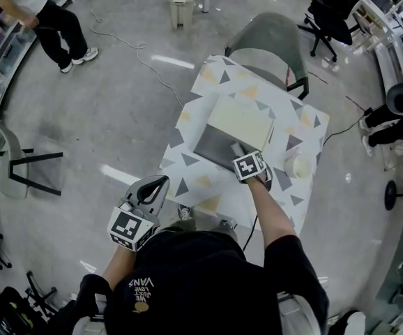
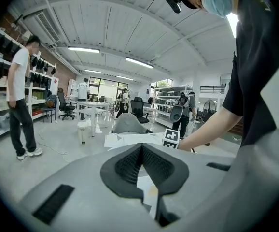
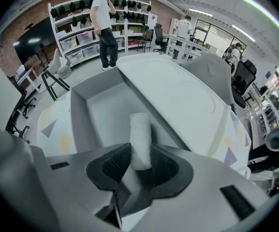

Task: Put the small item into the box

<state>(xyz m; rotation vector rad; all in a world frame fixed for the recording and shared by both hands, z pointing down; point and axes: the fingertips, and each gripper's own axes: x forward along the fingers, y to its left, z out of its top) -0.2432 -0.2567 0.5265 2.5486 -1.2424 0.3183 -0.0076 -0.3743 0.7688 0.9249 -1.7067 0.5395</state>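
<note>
Small item (image 3: 140,140), a white, perhaps fuzzy cylinder, sits clenched in right fingers (image 3: 111,166); left fingers (image 2: 127,166) closed.

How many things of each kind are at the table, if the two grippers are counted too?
Box: 1
White roll: 1
Round cream object: 1
Grippers: 2 (left gripper, right gripper)
Total: 5

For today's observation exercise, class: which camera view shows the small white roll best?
The right gripper view: the white roll sits clamped between the right gripper's pads, over the open grey box. In the head view the marker cube hides it; the left gripper view shows only that cube and the arm.
</note>
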